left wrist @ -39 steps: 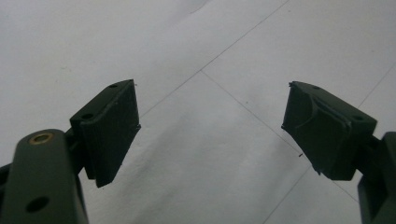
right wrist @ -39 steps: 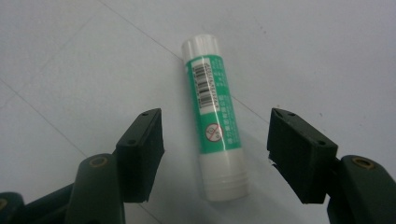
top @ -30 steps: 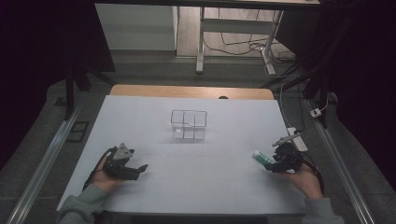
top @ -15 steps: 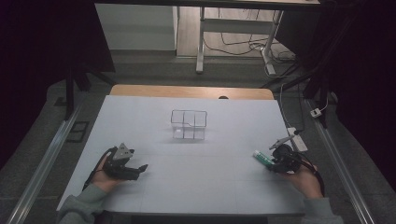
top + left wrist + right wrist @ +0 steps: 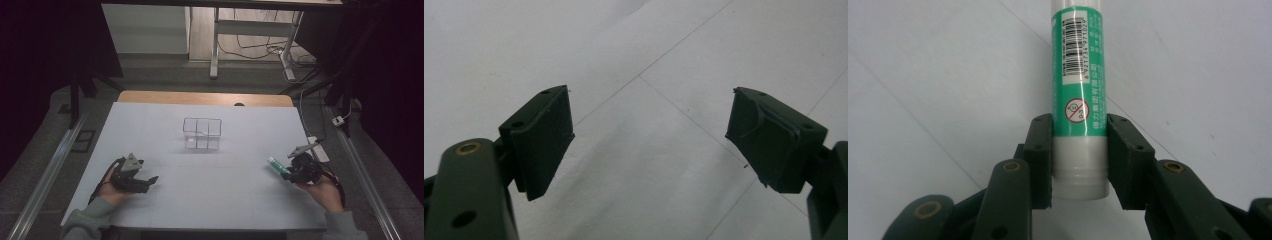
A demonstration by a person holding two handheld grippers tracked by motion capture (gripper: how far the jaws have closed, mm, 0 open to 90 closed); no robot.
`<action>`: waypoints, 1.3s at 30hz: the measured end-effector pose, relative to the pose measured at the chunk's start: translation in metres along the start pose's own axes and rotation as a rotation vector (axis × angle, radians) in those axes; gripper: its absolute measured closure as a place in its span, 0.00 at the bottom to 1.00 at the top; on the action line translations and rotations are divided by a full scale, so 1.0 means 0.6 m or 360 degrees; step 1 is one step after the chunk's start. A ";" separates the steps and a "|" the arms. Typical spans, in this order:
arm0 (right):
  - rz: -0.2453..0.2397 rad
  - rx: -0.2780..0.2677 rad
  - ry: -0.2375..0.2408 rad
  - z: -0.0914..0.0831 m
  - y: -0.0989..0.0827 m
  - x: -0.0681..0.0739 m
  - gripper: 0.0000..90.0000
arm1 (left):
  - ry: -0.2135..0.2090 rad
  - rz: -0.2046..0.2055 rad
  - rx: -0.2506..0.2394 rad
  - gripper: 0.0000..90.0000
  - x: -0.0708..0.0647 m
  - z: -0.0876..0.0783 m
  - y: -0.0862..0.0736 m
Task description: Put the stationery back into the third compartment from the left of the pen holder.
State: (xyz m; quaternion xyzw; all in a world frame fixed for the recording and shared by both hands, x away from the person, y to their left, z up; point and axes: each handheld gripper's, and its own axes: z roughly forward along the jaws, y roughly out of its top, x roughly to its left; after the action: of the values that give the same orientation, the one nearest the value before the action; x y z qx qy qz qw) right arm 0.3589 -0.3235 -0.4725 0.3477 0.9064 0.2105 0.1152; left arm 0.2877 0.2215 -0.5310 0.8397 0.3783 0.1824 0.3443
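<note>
A green and white glue stick lies on the white table at the front right. My right gripper is at its near end, and its jaws have just been closing. In the right gripper view both pads press on the stick near its white end, so the right gripper is shut on it. At the front left my left gripper rests low over the table, pointing right. Its jaws stand wide apart in the left gripper view, so the left gripper is open over bare tabletop.
A clear plastic box with several compartments stands mid-table, toward the back. A white power strip lies along the right edge, behind the right hand. Metal rails run down both sides of the table.
The right gripper's jaws have narrowed onto the glue stick. The right hand shifted only slightly. The left hand and gripper stayed where they were.
</note>
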 end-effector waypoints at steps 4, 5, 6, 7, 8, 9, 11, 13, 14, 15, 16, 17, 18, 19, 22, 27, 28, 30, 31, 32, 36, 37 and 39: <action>0.0009 -0.0059 0.0034 -0.006 0.007 0.006 0.72 | 0.0022 0.0024 -0.0006 0.20 -0.004 0.000 0.001; 0.0007 -0.0073 0.0037 -0.006 0.008 0.007 0.72 | 0.0024 0.0029 -0.0007 0.20 -0.005 -0.001 0.001; 0.0010 -0.0073 0.0048 -0.006 0.010 0.008 0.72 | 0.0025 0.0032 -0.0010 0.21 -0.006 -0.001 0.002; 0.0009 -0.0078 0.0054 -0.006 0.011 0.009 0.72 | 0.0026 0.0037 -0.0011 0.21 -0.006 -0.001 0.002; 0.0008 -0.0080 0.0057 -0.005 0.011 0.010 0.72 | 0.0028 0.0040 -0.0012 0.21 -0.007 -0.001 0.002; 0.0011 -0.0082 0.0064 -0.004 0.012 0.011 0.72 | 0.0031 0.0043 -0.0014 0.21 -0.007 -0.001 0.003; 0.0014 -0.0088 0.0085 -0.003 0.013 0.011 0.72 | 0.0039 0.0055 -0.0028 0.21 -0.009 -0.002 0.003; 0.0019 -0.0095 0.0098 -0.002 0.015 0.012 0.72 | 0.0065 0.0074 -0.0046 0.21 -0.011 -0.005 0.005; 0.0019 -0.0100 0.0102 -0.002 0.016 0.014 0.72 | 0.0080 0.0086 -0.0057 0.21 -0.013 -0.006 0.007; 0.0018 -0.0105 0.0106 -0.002 0.017 0.015 0.72 | 0.0092 0.0097 -0.0063 0.21 -0.015 -0.006 0.009; 0.0020 -0.0109 0.0111 -0.001 0.019 0.016 0.72 | 0.0096 0.0106 -0.0068 0.21 -0.017 -0.007 0.011; 0.0018 -0.0116 0.0120 -0.001 0.020 0.018 0.72 | 0.0090 0.0117 -0.0066 0.22 -0.018 -0.006 0.014; 0.0016 -0.0122 0.0127 0.000 0.022 0.020 0.72 | 0.0088 0.0134 -0.0059 0.22 -0.020 -0.005 0.017; 0.0015 -0.0127 0.0142 0.001 0.025 0.022 0.72 | 0.0088 0.0147 -0.0054 0.22 -0.023 -0.004 0.020; 0.0007 -0.0142 0.0175 0.003 0.032 0.028 0.72 | 0.0081 0.0187 -0.0058 0.23 -0.031 0.000 0.030; -0.0017 -0.0157 0.0190 0.005 0.048 0.038 0.72 | 0.0054 0.0261 -0.0061 0.25 -0.044 0.006 0.044; -0.0027 -0.0161 0.0190 0.006 0.051 0.039 0.72 | 0.0048 0.0270 -0.0059 0.25 -0.047 0.008 0.047; -0.0035 -0.0158 0.0195 0.008 0.057 0.043 0.72 | 0.0048 0.0298 -0.0064 0.25 -0.051 0.010 0.053; -0.0039 -0.0162 0.0197 0.009 0.059 0.045 0.72 | 0.0040 0.0303 -0.0072 0.25 -0.052 0.011 0.057; -0.0051 -0.0165 0.0198 0.010 0.061 0.046 0.72 | 0.0034 0.0308 -0.0081 0.25 -0.053 0.012 0.060; -0.0055 -0.0187 0.0232 0.009 0.068 0.052 0.72 | 0.0040 0.0353 -0.0079 0.26 -0.060 0.018 0.075; -0.0053 -0.0191 0.0243 0.008 0.070 0.054 0.72 | 0.0034 0.0361 -0.0086 0.26 -0.062 0.019 0.079; -0.0065 -0.0200 0.0243 0.007 0.076 0.057 0.72 | 0.0011 0.0370 -0.0099 0.26 -0.066 0.022 0.087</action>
State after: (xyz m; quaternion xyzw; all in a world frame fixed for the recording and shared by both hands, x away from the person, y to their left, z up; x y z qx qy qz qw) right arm 0.3617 -0.2684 -0.4576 0.3042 0.9044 0.2904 0.0715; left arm 0.2960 0.1606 -0.5044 0.8662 0.2736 0.2356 0.3455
